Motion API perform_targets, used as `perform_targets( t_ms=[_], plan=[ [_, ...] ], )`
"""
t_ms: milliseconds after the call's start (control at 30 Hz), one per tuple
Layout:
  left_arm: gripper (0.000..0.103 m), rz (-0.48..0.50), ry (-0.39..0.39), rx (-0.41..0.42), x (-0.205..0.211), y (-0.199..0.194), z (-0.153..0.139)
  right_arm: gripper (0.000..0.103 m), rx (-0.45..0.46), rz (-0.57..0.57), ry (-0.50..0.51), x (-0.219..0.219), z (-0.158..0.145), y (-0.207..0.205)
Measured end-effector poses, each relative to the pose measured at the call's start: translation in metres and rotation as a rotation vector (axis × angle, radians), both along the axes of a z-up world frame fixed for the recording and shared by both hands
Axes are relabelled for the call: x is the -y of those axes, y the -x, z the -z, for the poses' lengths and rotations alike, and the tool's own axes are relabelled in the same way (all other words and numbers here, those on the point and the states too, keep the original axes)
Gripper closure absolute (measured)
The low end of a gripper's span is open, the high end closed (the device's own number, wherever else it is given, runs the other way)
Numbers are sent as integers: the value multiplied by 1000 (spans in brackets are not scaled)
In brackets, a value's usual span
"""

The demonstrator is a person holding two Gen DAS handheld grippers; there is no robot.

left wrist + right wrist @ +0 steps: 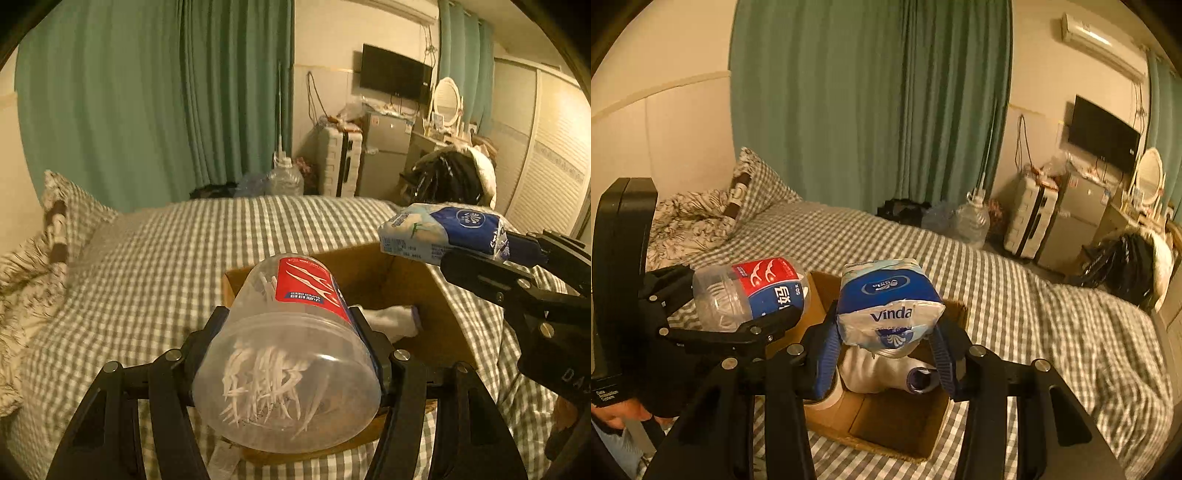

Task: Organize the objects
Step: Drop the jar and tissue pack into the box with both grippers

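Your left hand-held gripper is pinching a clear plastic jar of white floss picks, tipped on its side with its base toward the camera. Its red and blue label shows white pick drawings, Chinese characters and "50", with "SUPER DEEP" just legible in the left wrist view. The jar hangs over the near-left edge of an open cardboard box.

Your right hand-held gripper is clamped on a soft pack of tissues, its blue-padded fingers pressing in on both sides. The blue and white wrapper reads "Vinda" in blue letters, with a logo oval above. The pack is held in the air above the box, at 2 o'clock from the jar in the left wrist view.

Inside the box lie a white rolled cloth-like item with a dark purple ring at one end, and what looks like a roll of tape at its 8 o'clock.

The box sits on a bed covered in grey and white gingham. Patterned pillows lie at the head, at 10 o'clock. Beyond the bed hang green curtains. At 2 o'clock in the room stand a wall television, a white suitcase, a small grey fridge, an oval mirror and a large clear water bottle on the floor. An air conditioner is mounted high on the wall.
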State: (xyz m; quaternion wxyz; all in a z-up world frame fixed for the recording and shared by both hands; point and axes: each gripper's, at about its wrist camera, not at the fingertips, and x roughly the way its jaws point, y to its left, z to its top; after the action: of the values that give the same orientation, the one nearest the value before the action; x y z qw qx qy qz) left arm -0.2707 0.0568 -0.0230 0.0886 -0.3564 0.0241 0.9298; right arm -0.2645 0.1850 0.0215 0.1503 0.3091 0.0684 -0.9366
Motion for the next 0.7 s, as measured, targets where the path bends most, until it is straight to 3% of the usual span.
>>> perform_targets(
  t_ms=[200,300,333,367,433,700],
  plan=[
    [38,45,1,60,-10,12,32,58,97,15,53,-18,42,25],
    [36,58,15,76,-13,14,38,51,118,33,81,-27,49,32],
    [32,54,19,87,-14,14,39,49,114,50,72,-28,47,32],
    [19,48,21,88,-13,13,38,42,96,66,63,-31,45,30],
    [7,30,16,59,-9,7,30,30,68,76,70,-34,37,24],
    [1,-5,-7,-11,8,-27,-20,23,1,89,70,-36,-9,-18]
  ],
)
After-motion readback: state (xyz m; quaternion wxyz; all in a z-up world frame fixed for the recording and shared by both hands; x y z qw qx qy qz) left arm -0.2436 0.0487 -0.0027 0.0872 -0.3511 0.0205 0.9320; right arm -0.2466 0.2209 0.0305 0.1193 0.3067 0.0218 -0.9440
